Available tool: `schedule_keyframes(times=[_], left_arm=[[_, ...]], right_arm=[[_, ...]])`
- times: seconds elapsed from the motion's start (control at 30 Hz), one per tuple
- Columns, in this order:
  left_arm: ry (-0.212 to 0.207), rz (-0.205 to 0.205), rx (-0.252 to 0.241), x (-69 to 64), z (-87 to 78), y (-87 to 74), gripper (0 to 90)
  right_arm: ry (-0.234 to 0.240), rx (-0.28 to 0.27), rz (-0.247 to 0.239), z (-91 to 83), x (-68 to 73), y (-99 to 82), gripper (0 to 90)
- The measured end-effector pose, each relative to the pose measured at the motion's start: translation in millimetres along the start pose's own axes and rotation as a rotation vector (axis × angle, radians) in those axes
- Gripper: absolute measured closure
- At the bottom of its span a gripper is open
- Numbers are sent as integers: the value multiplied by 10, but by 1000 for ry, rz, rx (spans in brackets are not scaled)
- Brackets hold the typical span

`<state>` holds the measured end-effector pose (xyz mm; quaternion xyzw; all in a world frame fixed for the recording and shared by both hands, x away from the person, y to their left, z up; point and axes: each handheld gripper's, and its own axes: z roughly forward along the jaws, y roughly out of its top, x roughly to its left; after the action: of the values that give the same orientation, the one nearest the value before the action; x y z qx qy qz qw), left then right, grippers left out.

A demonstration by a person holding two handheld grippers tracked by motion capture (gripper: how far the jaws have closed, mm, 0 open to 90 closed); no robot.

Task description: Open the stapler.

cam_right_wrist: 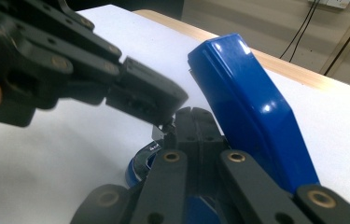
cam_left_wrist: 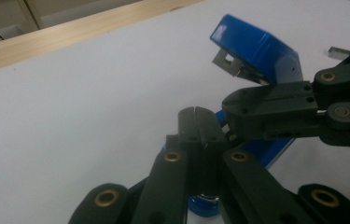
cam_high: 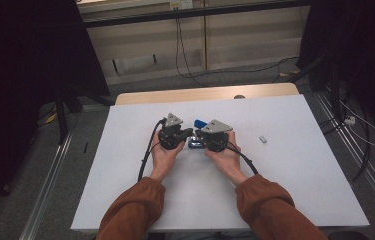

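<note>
We see a blue stapler (cam_high: 198, 133) lying near the middle of the white tabletop (cam_high: 295, 175), its top arm swung open and tilted upward, metal staple channel exposed at the raised tip. Both hand-held grippers meet over its base. The left hand-held gripper (cam_high: 190, 132) has its jaws pressed fully together, with no gap between the pads; its tips sit just above the stapler's lower part. The right hand-held gripper (cam_high: 198, 134) is likewise closed tight, tips against the base beside the raised arm. In the gripper views the two sets of closed tips nearly touch each other; whether either pinches a part of the stapler we cannot tell. A small grey metal piece (cam_high: 263, 139) lies well apart to the right.
</note>
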<state>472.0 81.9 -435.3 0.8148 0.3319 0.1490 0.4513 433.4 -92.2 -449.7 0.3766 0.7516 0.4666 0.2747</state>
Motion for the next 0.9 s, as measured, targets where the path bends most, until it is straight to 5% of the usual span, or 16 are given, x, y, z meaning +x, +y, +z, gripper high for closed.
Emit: schedule_keyframes(times=[0.9], left_arm=[[3,21,9,-8,25,-53,900]], right_arm=[[-20,-1,-3,19,46,-29,900]])
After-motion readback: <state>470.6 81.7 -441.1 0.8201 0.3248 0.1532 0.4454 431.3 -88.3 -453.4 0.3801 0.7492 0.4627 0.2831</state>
